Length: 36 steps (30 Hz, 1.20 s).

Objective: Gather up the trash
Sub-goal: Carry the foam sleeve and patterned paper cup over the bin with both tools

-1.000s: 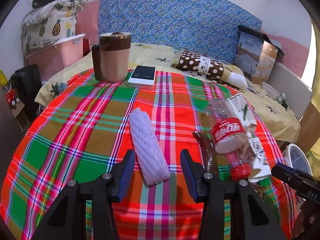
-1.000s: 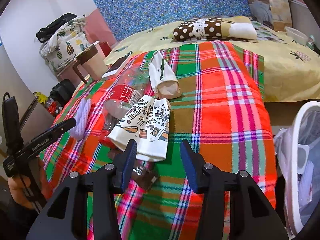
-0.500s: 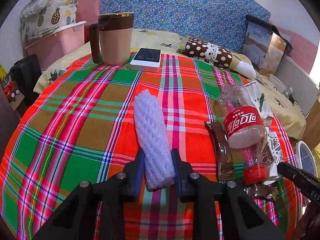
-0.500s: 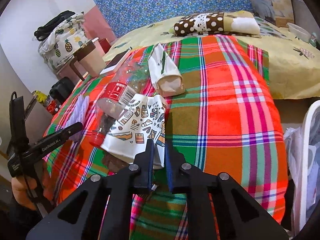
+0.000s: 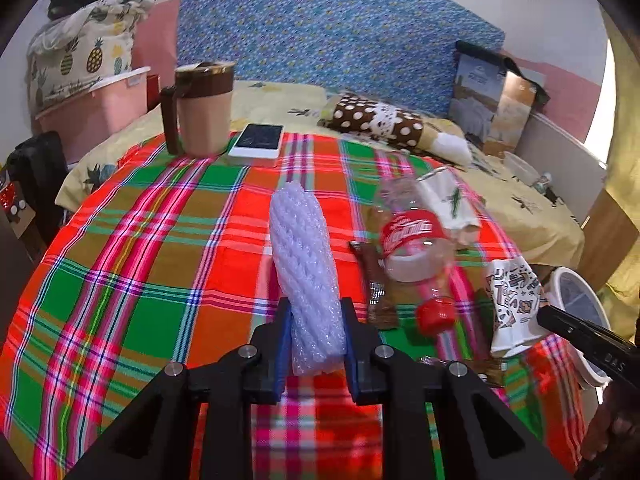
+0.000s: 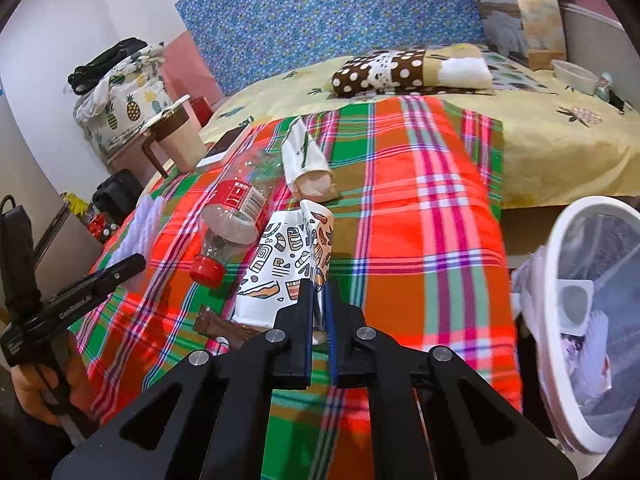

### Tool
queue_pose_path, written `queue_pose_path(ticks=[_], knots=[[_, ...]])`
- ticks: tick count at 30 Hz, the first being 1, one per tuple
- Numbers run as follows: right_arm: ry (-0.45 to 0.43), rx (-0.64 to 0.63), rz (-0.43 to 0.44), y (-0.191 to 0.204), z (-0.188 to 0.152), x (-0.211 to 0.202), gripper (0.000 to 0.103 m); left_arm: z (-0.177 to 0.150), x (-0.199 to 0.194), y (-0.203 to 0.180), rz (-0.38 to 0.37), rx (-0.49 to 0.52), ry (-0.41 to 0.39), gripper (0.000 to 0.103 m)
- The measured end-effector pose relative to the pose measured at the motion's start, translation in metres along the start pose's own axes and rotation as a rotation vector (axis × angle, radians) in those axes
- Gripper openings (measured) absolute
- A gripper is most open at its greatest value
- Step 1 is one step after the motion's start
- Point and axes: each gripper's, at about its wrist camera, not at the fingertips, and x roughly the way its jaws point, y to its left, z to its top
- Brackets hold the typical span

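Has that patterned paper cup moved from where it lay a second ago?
Yes. The patterned paper cup, pinched in the right gripper, has lifted and tipped up, away from the red-capped bottle.

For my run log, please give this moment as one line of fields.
left gripper: shut on foam sleeve | right gripper: shut on patterned paper cup | bottle, wrapper: on table | bin: right

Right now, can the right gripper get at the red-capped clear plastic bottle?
Probably not yet. The right gripper is shut on the crushed patterned paper cup, so its fingers are occupied. The red-capped clear plastic bottle lies just beyond that cup on the plaid tablecloth, otherwise unobstructed.
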Motion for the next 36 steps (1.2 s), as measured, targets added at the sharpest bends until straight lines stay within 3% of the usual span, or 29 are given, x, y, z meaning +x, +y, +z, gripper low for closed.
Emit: queue_pose_path(ticks=[17, 36], knots=[[-0.096, 0.063, -0.066, -0.028, -0.010, -0.039, 0.008, -0.009, -0.033, -0.069, -0.147, 0.117, -0.031, 0.023], [-0.174, 0.226, -0.255, -0.104, -0.037, -0.096, 0.008, -0.025, -0.021, -0.204, -0.393, 0.346, 0.026, 0.023]])
